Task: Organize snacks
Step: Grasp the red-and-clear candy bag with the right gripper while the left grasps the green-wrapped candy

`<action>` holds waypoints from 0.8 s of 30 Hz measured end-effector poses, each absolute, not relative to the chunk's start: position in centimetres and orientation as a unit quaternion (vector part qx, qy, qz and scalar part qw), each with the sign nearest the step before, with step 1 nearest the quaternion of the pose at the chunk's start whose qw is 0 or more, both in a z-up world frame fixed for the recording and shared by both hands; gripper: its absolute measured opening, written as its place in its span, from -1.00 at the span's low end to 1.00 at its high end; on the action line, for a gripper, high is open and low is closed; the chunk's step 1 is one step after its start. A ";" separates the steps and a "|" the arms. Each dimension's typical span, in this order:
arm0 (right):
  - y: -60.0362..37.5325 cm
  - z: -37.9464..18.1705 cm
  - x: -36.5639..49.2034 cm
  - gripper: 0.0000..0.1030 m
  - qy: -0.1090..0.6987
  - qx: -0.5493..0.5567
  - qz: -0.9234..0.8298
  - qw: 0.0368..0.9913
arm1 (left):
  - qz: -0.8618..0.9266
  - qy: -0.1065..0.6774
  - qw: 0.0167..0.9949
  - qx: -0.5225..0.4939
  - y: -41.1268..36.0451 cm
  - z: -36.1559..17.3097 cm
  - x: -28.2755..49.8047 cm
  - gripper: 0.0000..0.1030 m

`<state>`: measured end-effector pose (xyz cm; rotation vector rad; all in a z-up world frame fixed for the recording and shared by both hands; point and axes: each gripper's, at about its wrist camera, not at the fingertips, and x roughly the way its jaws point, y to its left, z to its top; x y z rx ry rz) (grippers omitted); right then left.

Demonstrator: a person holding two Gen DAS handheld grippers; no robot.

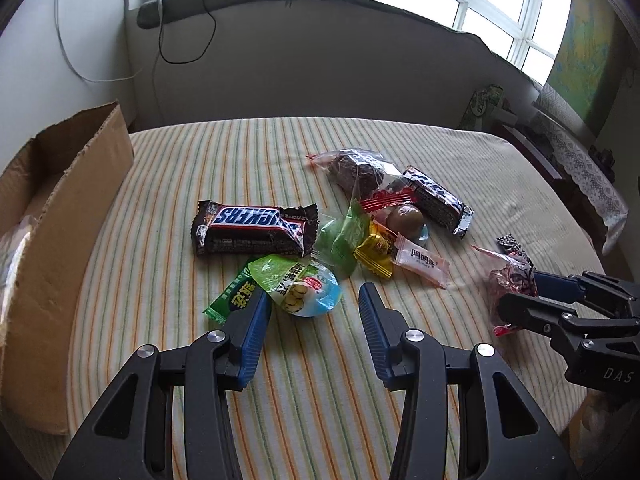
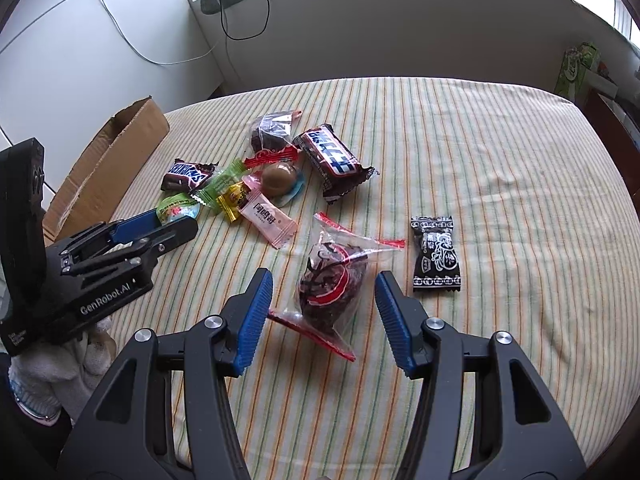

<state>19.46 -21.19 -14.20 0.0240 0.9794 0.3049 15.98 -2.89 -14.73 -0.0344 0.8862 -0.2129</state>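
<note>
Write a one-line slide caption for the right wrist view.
Open right hand-held gripper straddles a clear bag of dark snacks on the striped cloth, beside a black candy packet.

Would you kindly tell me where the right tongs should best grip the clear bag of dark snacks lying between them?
Probably across the bulging middle of the clear bag, from above; the open right tongs already straddle it, and its flat red-edged corners look flimsy.

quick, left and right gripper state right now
Left gripper: open, holding nothing, round green jelly cup just ahead between its fingers.
Right gripper: open, straddling the clear red-striped bag, not gripping it.
</note>
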 end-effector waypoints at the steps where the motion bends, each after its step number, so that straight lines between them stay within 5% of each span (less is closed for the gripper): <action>1: -21.1 -14.2 19.6 0.08 0.469 0.010 0.145 0.871 | -0.103 0.427 0.898 -0.008 -3.1 -14.8 16.0 -0.15; 7: -20.8 -14.7 20.2 0.08 0.476 -0.003 0.136 0.869 | -0.093 0.433 0.897 0.005 -3.3 -15.3 16.4 -0.15; 13: -21.2 -15.1 20.4 0.08 0.480 -0.001 0.136 0.867 | -0.095 0.433 0.896 -0.014 -2.9 -15.2 16.7 -0.39; 18: -21.7 -15.0 20.3 -0.30 0.481 0.008 0.134 0.866 | -0.098 0.430 0.897 -0.025 -2.5 -15.2 16.7 -0.41; 24: -22.0 -14.8 19.6 -0.34 0.479 0.014 0.136 0.867 | -0.103 0.421 0.900 -0.039 -1.8 -14.6 16.2 -0.42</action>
